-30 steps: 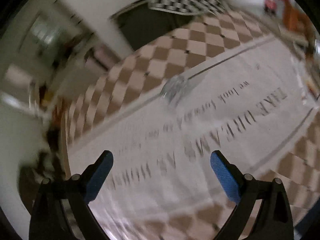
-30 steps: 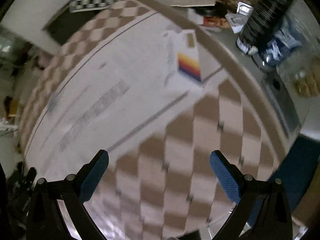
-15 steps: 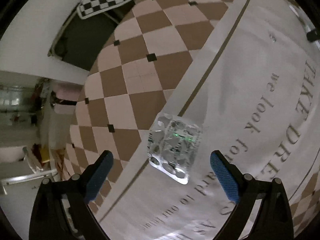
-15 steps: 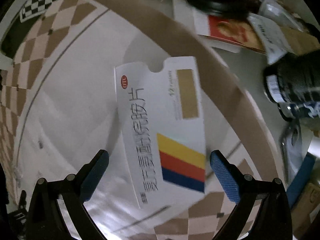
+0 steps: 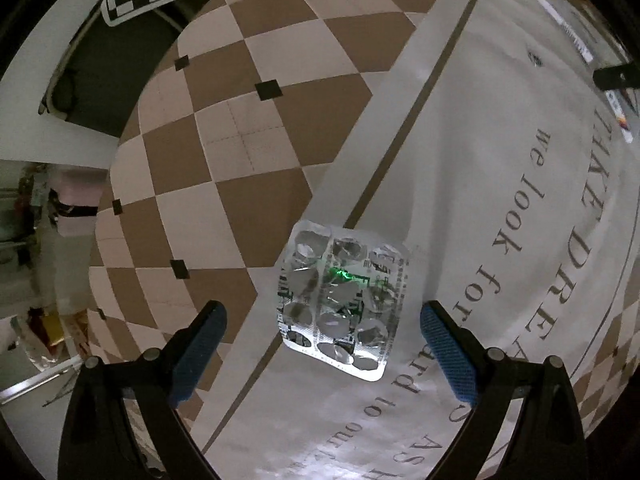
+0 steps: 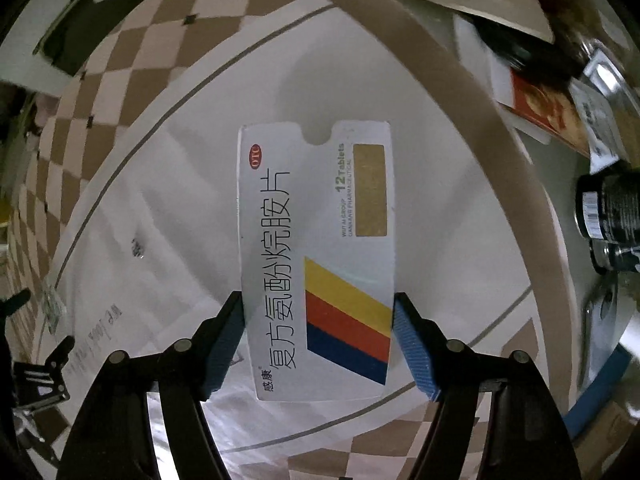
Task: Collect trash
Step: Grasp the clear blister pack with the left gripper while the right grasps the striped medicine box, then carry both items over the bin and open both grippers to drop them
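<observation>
Down come both grippers: right gripper [image 6: 319, 338] jaws now touch the pill box [image 6: 316, 256] flanks, grasp forming. Left gripper [image 5: 322, 350], jaws apart, straddles the blister pack [image 5: 342, 302] at 12 o'clock; closing comes next.

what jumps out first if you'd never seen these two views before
In the right wrist view, a white medicine box with yellow, red and blue stripes lies on the tablecloth, the right claw closed against its sides. In the left wrist view, a shiny, emptied pill sheet lies on the cloth's printed border, between the tips of the open left claw.
</observation>
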